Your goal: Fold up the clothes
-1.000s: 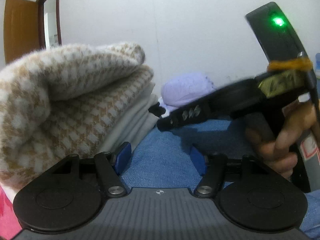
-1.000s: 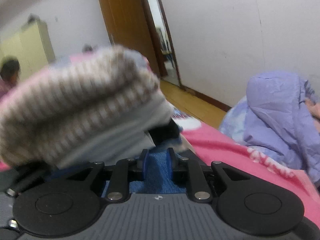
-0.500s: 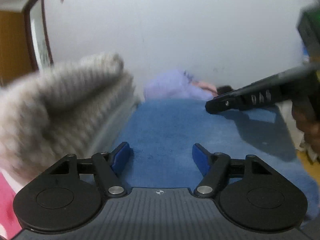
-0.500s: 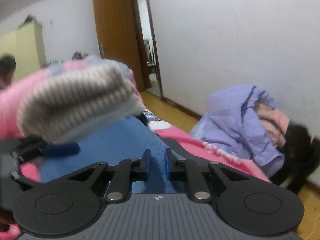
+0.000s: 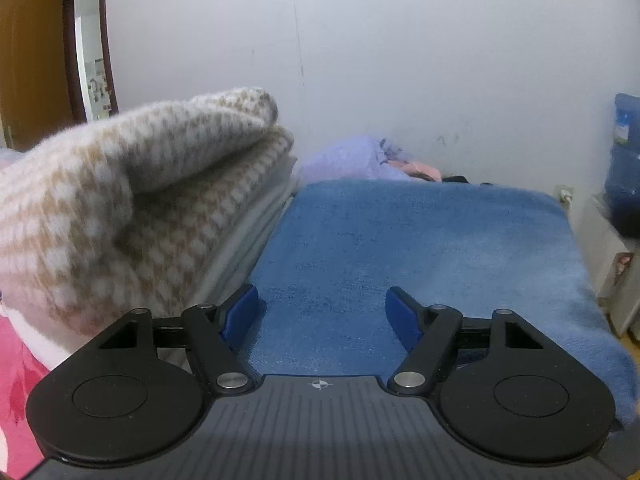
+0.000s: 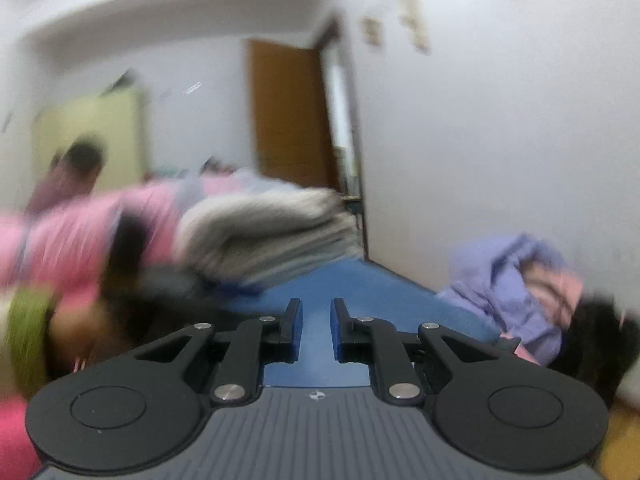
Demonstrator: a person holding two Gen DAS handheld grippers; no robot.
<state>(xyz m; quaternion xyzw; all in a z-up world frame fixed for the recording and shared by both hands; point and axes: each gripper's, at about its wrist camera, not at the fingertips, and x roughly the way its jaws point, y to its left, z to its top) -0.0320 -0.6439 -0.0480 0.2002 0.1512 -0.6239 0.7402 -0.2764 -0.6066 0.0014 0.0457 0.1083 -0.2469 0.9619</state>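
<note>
Folded houndstooth sweater (image 5: 144, 208) sits on a stack at the left of the blue blanket (image 5: 420, 248). Soft, floppy stuff, so I'd grab it by a folded edge. Left gripper (image 5: 322, 312) fingers wide apart, empty; right gripper (image 6: 316, 330) fingers nearly closed, nothing between them.

Left wrist view sits low over the blue blanket (image 5: 420, 240), looking forward along its fingers toward the white wall (image 5: 400, 60), folded houndstooth stack (image 5: 132, 208) close on its left. Right wrist view, blurred, looks across the same blanket (image 6: 360, 284) toward the door (image 6: 288, 112). Both share stack (image 6: 264, 232), blanket, purple clothes heap (image 5: 352, 160).
</note>
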